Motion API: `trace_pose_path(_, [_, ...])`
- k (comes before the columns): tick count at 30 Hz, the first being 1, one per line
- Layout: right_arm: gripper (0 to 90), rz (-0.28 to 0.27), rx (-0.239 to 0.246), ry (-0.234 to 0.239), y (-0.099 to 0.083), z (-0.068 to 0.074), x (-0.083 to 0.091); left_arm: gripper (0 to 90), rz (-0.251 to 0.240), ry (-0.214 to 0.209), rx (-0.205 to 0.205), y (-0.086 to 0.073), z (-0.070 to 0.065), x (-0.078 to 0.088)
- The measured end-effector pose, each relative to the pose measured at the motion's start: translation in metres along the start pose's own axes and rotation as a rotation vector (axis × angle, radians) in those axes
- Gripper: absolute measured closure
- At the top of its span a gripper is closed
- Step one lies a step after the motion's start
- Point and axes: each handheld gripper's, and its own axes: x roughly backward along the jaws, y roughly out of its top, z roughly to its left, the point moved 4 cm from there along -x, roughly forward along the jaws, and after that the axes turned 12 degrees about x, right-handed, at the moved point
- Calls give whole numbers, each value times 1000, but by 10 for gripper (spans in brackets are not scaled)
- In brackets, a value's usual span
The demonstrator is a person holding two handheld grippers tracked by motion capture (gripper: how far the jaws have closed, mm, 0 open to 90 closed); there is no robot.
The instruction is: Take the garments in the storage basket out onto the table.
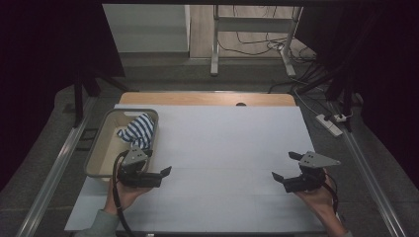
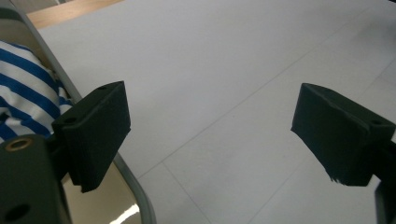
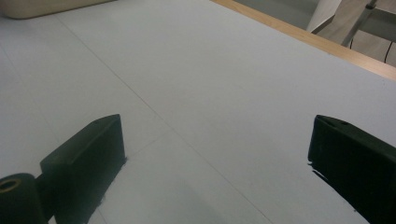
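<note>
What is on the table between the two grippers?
Nothing: in the high view, bare white table runs from the left gripper to the right gripper.

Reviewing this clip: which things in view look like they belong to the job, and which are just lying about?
Likely part of the job:
- striped cloth lying in the beige bin
- left gripper, jaws open, beside the bin
- right gripper, jaws open over the white table

Just lying about:
- power strip on the floor
- metal stand behind the table
</note>
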Motion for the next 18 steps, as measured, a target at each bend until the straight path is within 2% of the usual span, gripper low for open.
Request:
trace_pose_path(3, [36, -8, -14, 7, 0, 0, 0, 119, -1, -7, 2, 1, -1, 0])
trace_pose_path(18, [36, 6, -9, 21, -2, 2, -4, 118, 8, -3, -12, 3, -2, -1])
